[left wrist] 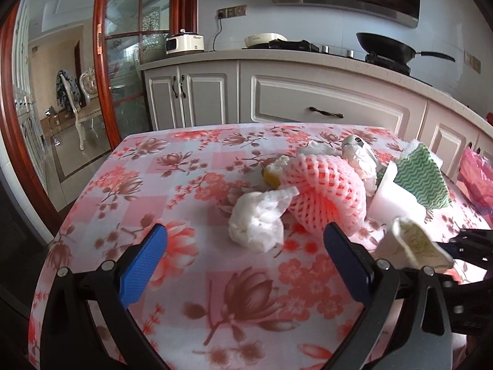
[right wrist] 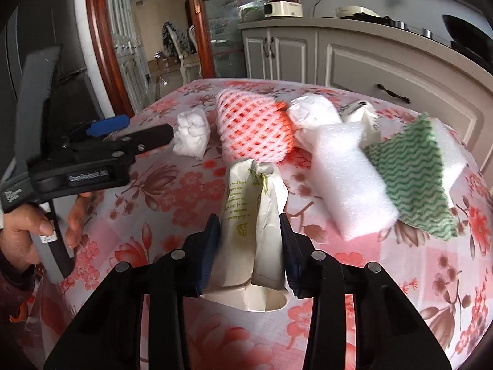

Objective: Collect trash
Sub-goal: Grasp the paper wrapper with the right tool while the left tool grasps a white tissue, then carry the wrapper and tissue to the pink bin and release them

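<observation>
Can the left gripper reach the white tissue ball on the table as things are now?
Probably yes: the left gripper is open, the tissue ball lies just ahead, nothing between them.

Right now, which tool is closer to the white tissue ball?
Left. The left tool is open just short of the tissue ball; the right tool is off to the side, holding a paper cup.

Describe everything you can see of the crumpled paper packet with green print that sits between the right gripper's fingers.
The paper packet is off-white, creased and crumpled, with small green lettering and a leaf-like drawing on its side. Its far end is twisted shut; its near end gapes open, like a flattened cup or bag. It lies lengthwise between the fingers of the right gripper, whose pads press its two sides. It points toward the pink foam net, apart from it, over the flowered tablecloth. Whether it rests on the cloth is unclear.
</observation>
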The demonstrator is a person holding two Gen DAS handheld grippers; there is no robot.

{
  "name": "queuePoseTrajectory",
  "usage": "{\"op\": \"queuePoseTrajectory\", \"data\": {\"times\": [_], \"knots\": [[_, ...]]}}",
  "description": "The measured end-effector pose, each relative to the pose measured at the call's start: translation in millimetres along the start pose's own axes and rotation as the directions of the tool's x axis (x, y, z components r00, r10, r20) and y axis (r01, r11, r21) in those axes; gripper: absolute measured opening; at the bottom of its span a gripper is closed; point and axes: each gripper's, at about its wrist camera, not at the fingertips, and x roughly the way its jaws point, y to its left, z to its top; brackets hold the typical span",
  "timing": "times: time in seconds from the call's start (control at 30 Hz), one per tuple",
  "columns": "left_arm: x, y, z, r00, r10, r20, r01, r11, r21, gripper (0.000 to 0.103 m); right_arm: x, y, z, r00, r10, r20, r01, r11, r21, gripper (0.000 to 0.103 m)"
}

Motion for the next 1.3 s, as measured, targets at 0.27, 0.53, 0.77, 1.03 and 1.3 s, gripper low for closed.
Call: {"op": "queuePoseTrajectory", "data": {"times": [0.27, 0.53, 0.77, 1.03, 1.3], "knots": [[40.4, -10.5, 19.4, 0.997, 0.017, -0.073, -0.014, 0.999, 0.044, 0.082, -21.9, -22.1, 2.3, 0.999, -0.027, 0.045, 0.023, 0.997, 0.076, 0.038], [71.1, -11.8, 15.1, 0.983, 0.021, -0.184, -0.002, 0.995, 0.098, 0.038, -25.1, -33.0, 5.1, 0.997, -0.039, 0.065, 0.031, 0.993, 0.117, 0.038], [37.3, -17.6, 4.5, 0.992, -0.028, -0.121, 0.038, 0.996, 0.081, 0.027, -36.6, -32.9, 0.9, 0.994, -0.052, 0.097, 0.039, 0.990, 0.132, 0.038], [-20.1, -51.8, 0.4, 0.992, -0.126, -0.004, 0.125, 0.987, 0.102, 0.027, -63.0, -37.5, -11.1, 0.986, -0.100, 0.134, 0.077, 0.983, 0.167, 0.038], [-66.0, -97.9, 2.5, 0.970, -0.227, 0.093, 0.210, 0.964, 0.161, 0.027, -100.2, -51.1, -26.1, 0.969, -0.171, 0.180, 0.129, 0.967, 0.221, 0.038]]}}
